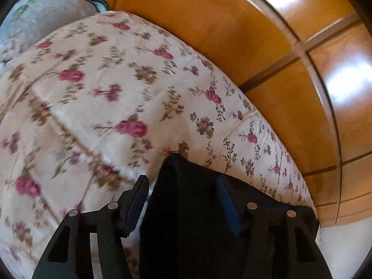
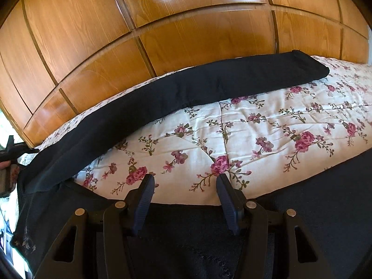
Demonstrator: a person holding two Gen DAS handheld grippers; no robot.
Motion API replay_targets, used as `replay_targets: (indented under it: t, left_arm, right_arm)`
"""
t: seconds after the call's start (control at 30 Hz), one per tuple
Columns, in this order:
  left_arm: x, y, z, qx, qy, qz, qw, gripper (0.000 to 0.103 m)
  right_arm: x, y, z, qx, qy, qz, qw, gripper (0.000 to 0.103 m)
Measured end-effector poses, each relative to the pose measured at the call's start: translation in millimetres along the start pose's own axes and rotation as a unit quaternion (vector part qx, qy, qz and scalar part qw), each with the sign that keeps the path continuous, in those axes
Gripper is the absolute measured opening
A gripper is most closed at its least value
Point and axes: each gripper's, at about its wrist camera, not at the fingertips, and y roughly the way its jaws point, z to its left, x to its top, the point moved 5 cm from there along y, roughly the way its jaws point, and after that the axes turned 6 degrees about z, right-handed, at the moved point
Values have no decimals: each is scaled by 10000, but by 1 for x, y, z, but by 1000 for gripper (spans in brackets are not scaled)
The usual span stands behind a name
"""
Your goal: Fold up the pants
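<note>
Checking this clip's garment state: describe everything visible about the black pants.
The black pants look like soft, matte fabric lying on the floral bedspread. One leg runs flat and long along the far edge beside the wooden panelling, its end toward the right. Another dark section lies under the right gripper. In the left wrist view, black fabric sits between the left gripper fingers, jaws apart.

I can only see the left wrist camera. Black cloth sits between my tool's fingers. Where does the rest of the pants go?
Observer: The pants stretch in a long strip along the bed's far side, beside wooden doors.
Operator: Where's my other tool?
Observer: The right tool is open, above more black cloth at the bed's near edge.
Operator: Is the strip wrinkly?
Observer: Hardly. It lies smooth, and its hem is at the far right.
</note>
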Motion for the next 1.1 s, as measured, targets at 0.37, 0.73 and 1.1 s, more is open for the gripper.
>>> replay_targets:
  t: [0.37, 0.73, 1.1]
  left_arm:
    - [23, -30, -34, -223, 405, -511, 9976, 8]
    - [-26, -118, -75, -1170, 1062, -1796, 9710, 7]
    - [-151, -177, -32, -2618, 808, -2441, 9302, 6]
  right_arm:
    - [-1, 1, 0, -72, -52, -14, 10000, 57]
    - [-1, 1, 0, -57, -45, -19, 10000, 57]
    - [-1, 0, 0, -62, -45, -18, 10000, 57]
